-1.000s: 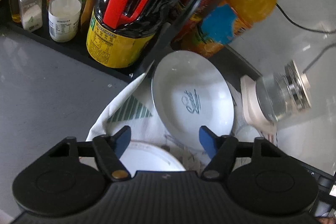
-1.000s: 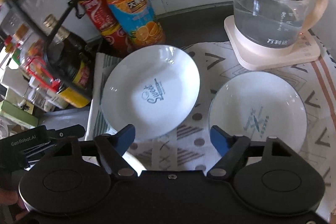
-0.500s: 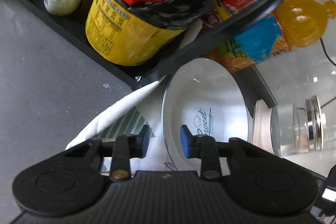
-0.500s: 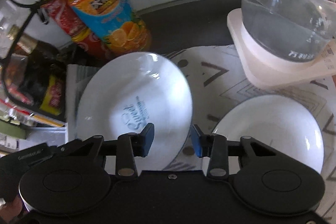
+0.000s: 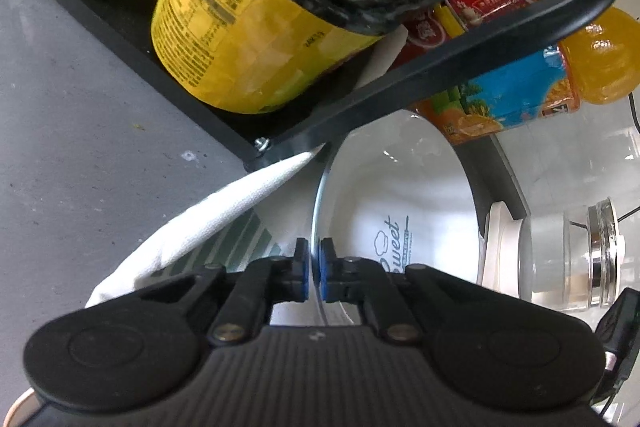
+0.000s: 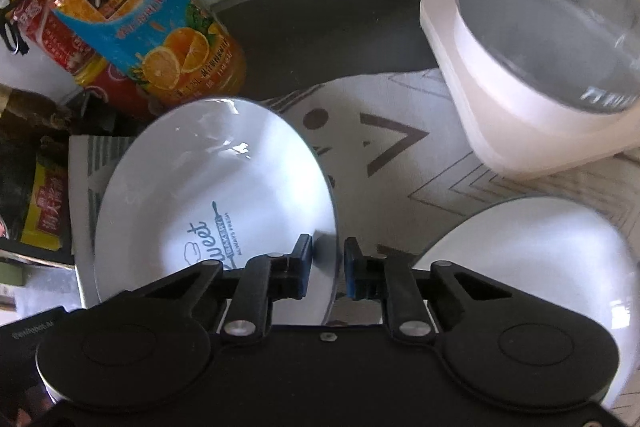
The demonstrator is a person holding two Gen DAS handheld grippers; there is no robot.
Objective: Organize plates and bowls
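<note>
A white deep plate (image 5: 400,195) with a blue "Sweet" print lies on a patterned cloth (image 6: 400,155). My left gripper (image 5: 314,271) is shut on the plate's left rim, which runs between the two blue pads. In the right wrist view the same plate (image 6: 224,187) has its right rim between the fingers of my right gripper (image 6: 327,263). Those jaws are closing, with small gaps still showing on either side of the rim. A second white plate (image 6: 540,267) lies flat on the cloth to the right.
A black rack (image 5: 400,87) with a yellow-labelled dark bottle (image 5: 248,39) stands just behind the plate's left side. An orange juice bottle (image 6: 132,7) and a red can (image 6: 52,43) stand behind it. A glass kettle (image 6: 560,27) on a white base sits at the back right.
Both grippers came down onto the "Sweet" plate from its two sides and narrowed their jaws. The left one has closed on the left rim; the right one now straddles the right rim.
</note>
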